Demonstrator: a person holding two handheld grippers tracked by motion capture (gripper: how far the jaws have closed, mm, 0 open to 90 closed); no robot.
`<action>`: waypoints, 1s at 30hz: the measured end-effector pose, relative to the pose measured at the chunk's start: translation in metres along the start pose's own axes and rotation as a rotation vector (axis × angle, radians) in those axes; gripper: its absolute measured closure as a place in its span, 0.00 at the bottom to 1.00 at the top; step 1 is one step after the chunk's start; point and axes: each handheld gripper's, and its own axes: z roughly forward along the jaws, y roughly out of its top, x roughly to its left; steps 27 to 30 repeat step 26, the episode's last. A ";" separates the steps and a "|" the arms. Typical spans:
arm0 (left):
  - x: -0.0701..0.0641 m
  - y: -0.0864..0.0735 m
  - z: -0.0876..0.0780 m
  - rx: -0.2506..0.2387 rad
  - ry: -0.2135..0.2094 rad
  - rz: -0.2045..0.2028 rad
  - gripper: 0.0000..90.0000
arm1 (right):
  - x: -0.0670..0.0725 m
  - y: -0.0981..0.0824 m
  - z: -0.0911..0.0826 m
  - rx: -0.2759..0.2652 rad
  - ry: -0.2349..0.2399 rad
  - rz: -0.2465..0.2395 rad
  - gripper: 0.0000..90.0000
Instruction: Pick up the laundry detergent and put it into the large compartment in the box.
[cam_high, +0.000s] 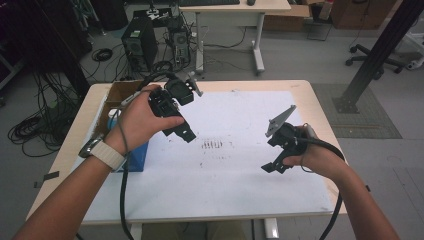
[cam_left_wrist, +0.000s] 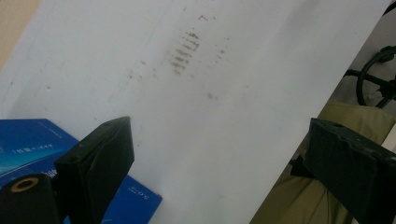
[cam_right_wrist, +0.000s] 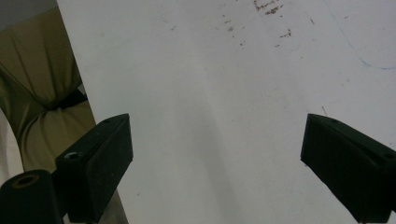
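- Left gripper view: the left gripper (cam_left_wrist: 219, 158) has its jaws wide apart, empty, held over the white sheet (cam_left_wrist: 224, 93), the blue box (cam_left_wrist: 28, 144) just beside one jaw, likely its target
- The right gripper (cam_right_wrist: 217, 158) is likewise spread, holding nothing, poised over bare sheet near the table edge, probably waiting
- High view: a cardboard box (cam_high: 120, 95) sits beyond the blue one

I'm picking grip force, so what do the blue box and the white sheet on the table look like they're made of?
Blue box: likely glossy printed cardboard, judging by its sharp flat edges, white lettering and slight sheen. White sheet: looks like matte paper or thin board, lying flat, with brownish smudges that seem soaked in; which one is unclear.
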 end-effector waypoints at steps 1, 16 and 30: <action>0.000 0.000 0.000 0.001 -0.001 0.002 0.10 | 0.000 0.000 0.000 -0.002 -0.001 0.000 0.10; -0.001 0.000 0.001 -0.007 -0.004 -0.002 0.10 | 0.002 0.000 -0.003 -0.003 -0.006 0.001 0.10; 0.002 -0.001 0.001 -0.019 -0.012 -0.011 0.10 | 0.001 -0.001 -0.004 -0.012 -0.020 0.008 0.10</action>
